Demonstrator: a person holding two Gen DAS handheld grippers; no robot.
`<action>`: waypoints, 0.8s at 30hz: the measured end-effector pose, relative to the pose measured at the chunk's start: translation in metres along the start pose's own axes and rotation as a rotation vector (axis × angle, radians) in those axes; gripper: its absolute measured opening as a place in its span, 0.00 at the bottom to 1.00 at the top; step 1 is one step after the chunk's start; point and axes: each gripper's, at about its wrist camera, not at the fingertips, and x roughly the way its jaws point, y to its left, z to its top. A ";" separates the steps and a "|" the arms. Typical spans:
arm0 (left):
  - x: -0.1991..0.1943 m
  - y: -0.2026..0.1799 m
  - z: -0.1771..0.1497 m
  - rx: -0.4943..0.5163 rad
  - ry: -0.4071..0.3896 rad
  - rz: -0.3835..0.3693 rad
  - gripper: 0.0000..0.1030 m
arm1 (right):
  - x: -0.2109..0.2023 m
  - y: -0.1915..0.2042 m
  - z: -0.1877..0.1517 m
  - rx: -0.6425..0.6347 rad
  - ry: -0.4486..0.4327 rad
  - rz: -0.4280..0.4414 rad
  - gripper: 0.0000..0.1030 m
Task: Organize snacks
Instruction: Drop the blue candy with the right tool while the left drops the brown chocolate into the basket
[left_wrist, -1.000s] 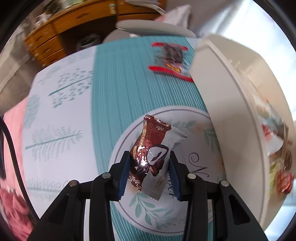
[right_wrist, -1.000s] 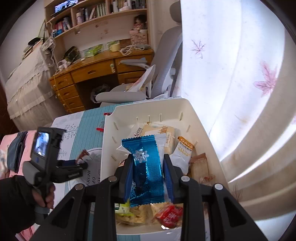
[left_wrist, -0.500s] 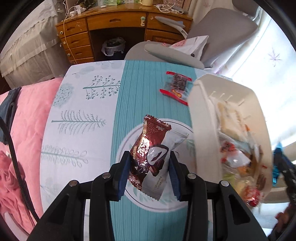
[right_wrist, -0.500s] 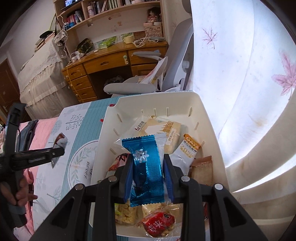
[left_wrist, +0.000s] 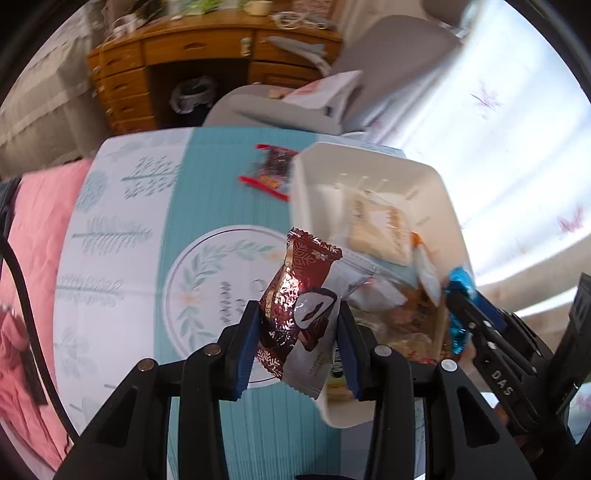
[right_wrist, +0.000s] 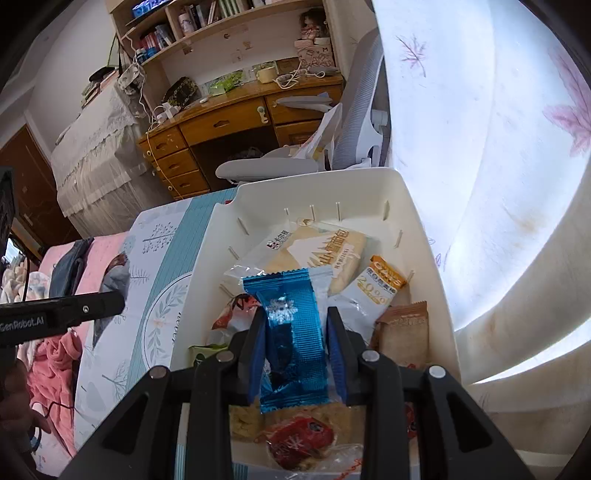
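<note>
Care at the rim matters: the left claw (left_wrist: 297, 332), clamped on a red-and-white packet (left_wrist: 301, 310), should clear the bin (left_wrist: 373, 158) wall fully before letting go, so the packet drops flat among the snacks. It hangs over the bin's near-left edge, at about 7 o'clock of the bin, long axis running from 6 toward 12 o'clock, crimped top end at 12. The right claw (right_wrist: 295, 350), gripping a blue packet (right_wrist: 291, 332) upright over the bin's middle, should release low, clear of the left claw.
</note>
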 end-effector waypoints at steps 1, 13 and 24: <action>0.001 -0.008 0.001 0.016 0.000 -0.005 0.37 | -0.001 -0.002 -0.002 0.001 -0.002 -0.001 0.30; 0.016 -0.042 0.001 0.043 0.049 -0.063 0.67 | -0.007 -0.017 -0.007 0.067 0.003 -0.030 0.52; 0.002 -0.020 -0.003 0.037 0.052 -0.026 0.74 | -0.015 0.000 -0.004 0.054 -0.021 -0.061 0.63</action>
